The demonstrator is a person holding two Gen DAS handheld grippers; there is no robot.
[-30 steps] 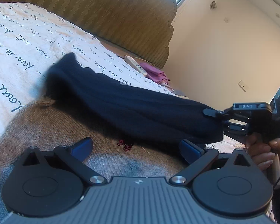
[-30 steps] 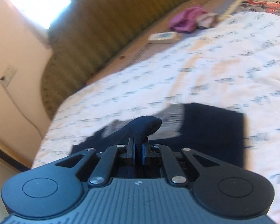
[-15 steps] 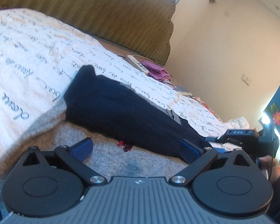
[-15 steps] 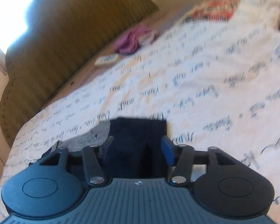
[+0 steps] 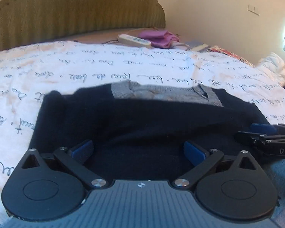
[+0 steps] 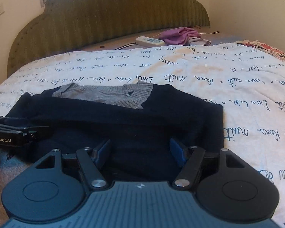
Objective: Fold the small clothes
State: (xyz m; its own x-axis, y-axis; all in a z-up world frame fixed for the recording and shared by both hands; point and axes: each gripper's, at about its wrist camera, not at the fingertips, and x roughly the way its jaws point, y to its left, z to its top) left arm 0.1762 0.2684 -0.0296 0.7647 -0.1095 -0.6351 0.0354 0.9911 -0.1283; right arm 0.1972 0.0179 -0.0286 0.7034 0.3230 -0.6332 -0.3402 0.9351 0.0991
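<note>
Nearest the left wrist camera, the left gripper (image 5: 138, 150) has its blue-padded fingers (image 5: 81, 149) spread wide, holding nothing, low over the near part of the dark navy sweater (image 5: 142, 121). In the right wrist view the right gripper (image 6: 140, 150) is likewise spread, its fingers (image 6: 175, 151) apart and empty above the same dark cloth. Each gripper shows at the edge of the other's view: the right one comes in from the right of the left camera, the left one from the left of the right camera, both close to the sweater's side edges.

The sweater lies flat on the bed, on a white sheet (image 6: 247, 102) printed with dark cursive script. Its navy sleeves are folded across the body, and a grey ribbed collar (image 6: 123, 95) shows at the far edge. A patch of grey knit (image 5: 281, 172) also shows at the near right corner of the left view.

Farther back, past the sheet, a white remote-like unit (image 6: 149, 41) lies beside a crumpled purple cloth (image 6: 178, 35). Behind them stands the olive ribbed headboard (image 6: 108, 17), with a cream wall (image 5: 218, 9) beyond.
</note>
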